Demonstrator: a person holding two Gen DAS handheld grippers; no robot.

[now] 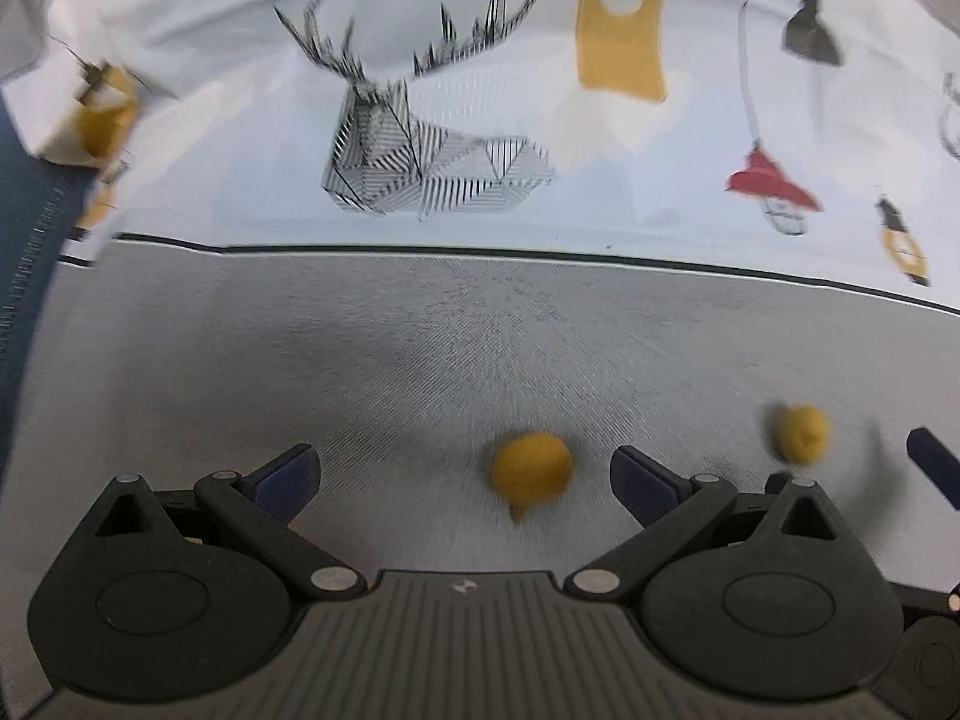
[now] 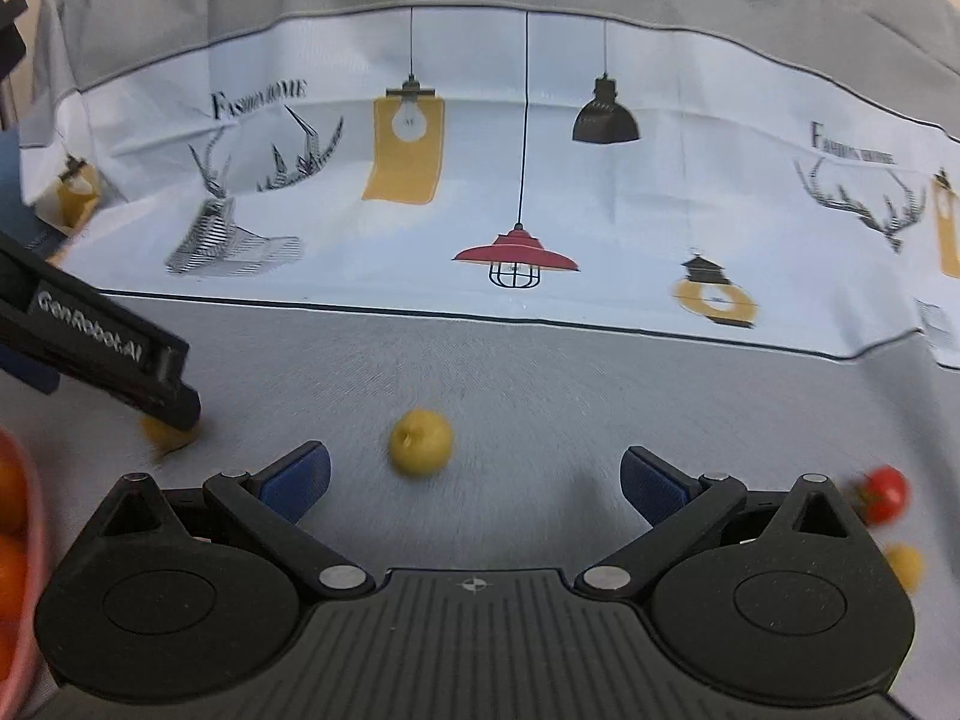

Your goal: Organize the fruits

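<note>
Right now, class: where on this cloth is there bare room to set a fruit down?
Free: the grey cloth between the yellow fruit and the black border line. Crowded: left, by the left claw and pink bowl; right, near the red tomato.

A grey cloth (image 2: 600, 396) with a white printed band covers the surface. On it lie yellow fruits (image 2: 420, 441), a red tomato (image 2: 887, 493) and a pink bowl (image 2: 33, 540) of orange fruit

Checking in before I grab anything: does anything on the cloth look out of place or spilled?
Nothing is spilled or damaged. Loose fruit lies scattered on the grey cloth: a yellow fruit between the open right gripper fingers, a red tomato and another yellow piece at right, all outside the pink bowl.
</note>
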